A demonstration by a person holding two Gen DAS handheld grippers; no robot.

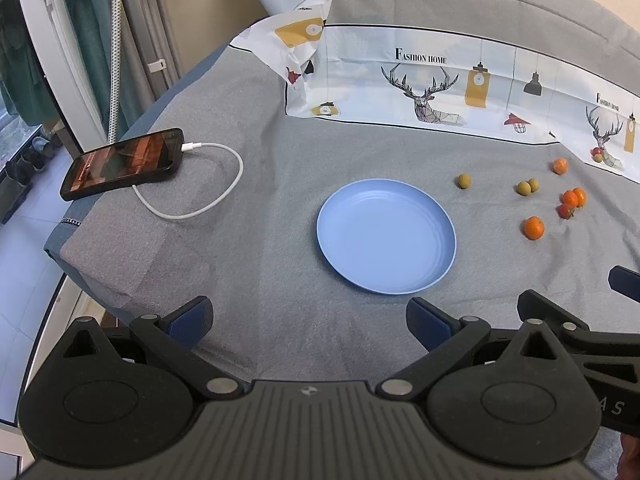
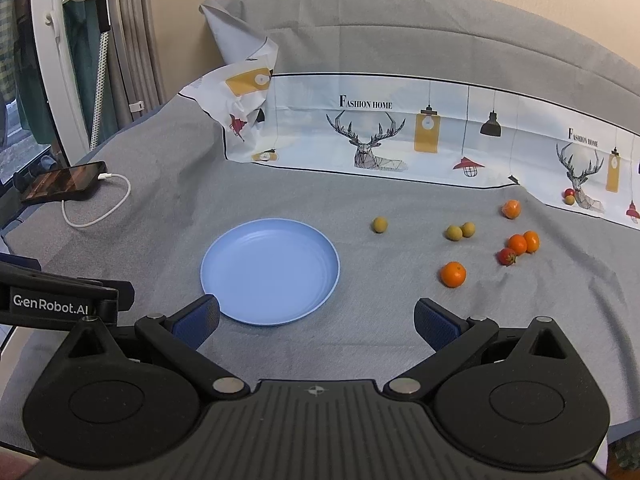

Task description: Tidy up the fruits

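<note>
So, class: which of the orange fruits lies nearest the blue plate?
The lone orange fruit, lying apart, below the strawberry and closest to the plate.

Two fisheye views, each mounted low behind a hand-held gripper and looking forward and down along its spread fingers across the grey bed cover (image 1: 248, 184).

Left wrist view: left hand-held gripper (image 1: 308, 320) in the foreground, blue plate (image 1: 386, 236) near and just right of centre, phone (image 1: 124, 162) close at left, scattered fruit at far right.

Right wrist view: right hand-held gripper (image 2: 316, 320) in the foreground, plate (image 2: 270, 270) left of centre, phone (image 2: 66, 186) at the far left edge.

Shared by both: plate, phone, fruit, printed deer cloth (image 2: 400, 136) at the back; each catches the other gripper at its edge.
</note>
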